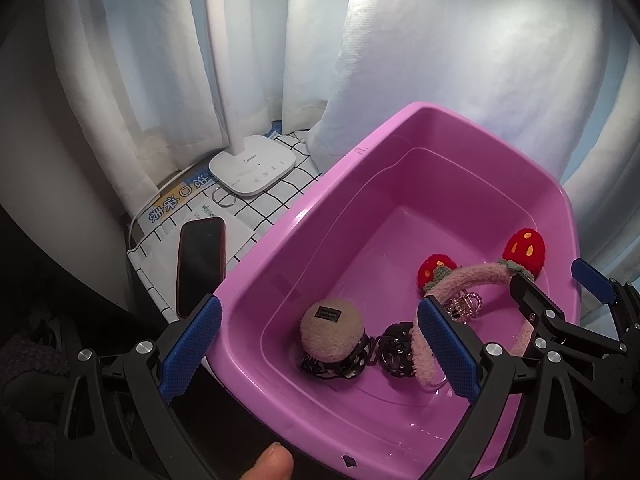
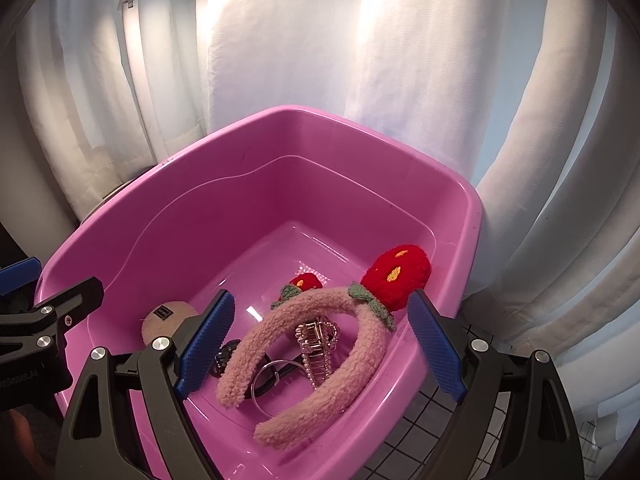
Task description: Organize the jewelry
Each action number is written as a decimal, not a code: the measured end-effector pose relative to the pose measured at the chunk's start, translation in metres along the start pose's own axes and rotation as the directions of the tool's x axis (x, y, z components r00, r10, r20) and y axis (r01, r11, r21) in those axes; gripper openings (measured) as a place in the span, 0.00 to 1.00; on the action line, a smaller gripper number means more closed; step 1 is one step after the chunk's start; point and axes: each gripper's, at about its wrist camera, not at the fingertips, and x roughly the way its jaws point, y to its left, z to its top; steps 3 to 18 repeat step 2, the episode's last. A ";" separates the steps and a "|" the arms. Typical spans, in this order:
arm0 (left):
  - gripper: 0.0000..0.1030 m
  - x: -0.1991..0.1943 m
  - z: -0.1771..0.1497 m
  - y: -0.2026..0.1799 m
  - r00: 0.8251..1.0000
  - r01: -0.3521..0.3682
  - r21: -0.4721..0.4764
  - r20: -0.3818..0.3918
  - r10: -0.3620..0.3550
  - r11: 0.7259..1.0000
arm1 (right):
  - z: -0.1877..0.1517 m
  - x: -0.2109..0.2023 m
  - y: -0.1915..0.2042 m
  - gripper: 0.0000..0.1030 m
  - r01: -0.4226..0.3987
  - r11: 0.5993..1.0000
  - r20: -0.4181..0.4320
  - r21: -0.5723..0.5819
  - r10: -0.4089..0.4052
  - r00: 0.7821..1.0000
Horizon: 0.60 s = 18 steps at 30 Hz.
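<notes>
Looking along your left gripper (image 1: 320, 356), you see its blue-padded jaws spread wide and grasping nothing, one finger outside the pink plastic tub (image 1: 400, 128) and one over its floor. Between them, inside the tub, lies a beige fuzzy round hair tie (image 1: 332, 330) with a dark label, resting on a black studded band (image 1: 394, 350). Just past the inner finger arches a fluffy pink headband (image 1: 464, 280) bearing two red knitted strawberries, with a gold pearl hair claw (image 1: 464, 304) under it. Beyond the outer finger, a dark phone (image 1: 200, 264), a metal ring (image 1: 223, 198) and a white lamp base (image 1: 253, 164) sit on a grid-patterned white cloth (image 1: 296, 190); white curtains (image 1: 460, 48) hang behind. Your fingertip (image 1: 274, 462) shows at the bottom edge.

From your right gripper (image 2: 320, 348), jaws likewise released and empty, the one headband lies directly between the fingers, above the one claw and a metal hoop (image 2: 268, 376). One hair tie peeks behind the inner finger.
</notes>
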 end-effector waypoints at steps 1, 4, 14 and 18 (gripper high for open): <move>0.94 0.000 0.000 0.000 1.000 0.002 -0.002 -0.001 -0.002 1.000 | 0.000 0.000 0.000 0.82 0.000 1.000 0.001 0.001 0.000 1.000; 0.94 0.000 0.000 0.001 1.000 0.003 -0.004 -0.001 -0.003 1.000 | 0.000 0.000 0.000 0.82 0.000 1.000 0.000 0.002 0.000 1.000; 0.94 0.000 0.000 0.001 1.000 0.003 -0.004 -0.001 -0.003 1.000 | 0.000 0.000 0.000 0.82 0.000 1.000 0.000 0.002 0.000 1.000; 0.94 0.000 0.000 0.001 1.000 0.003 -0.004 -0.001 -0.003 1.000 | 0.000 0.000 0.000 0.82 0.000 1.000 0.000 0.002 0.000 1.000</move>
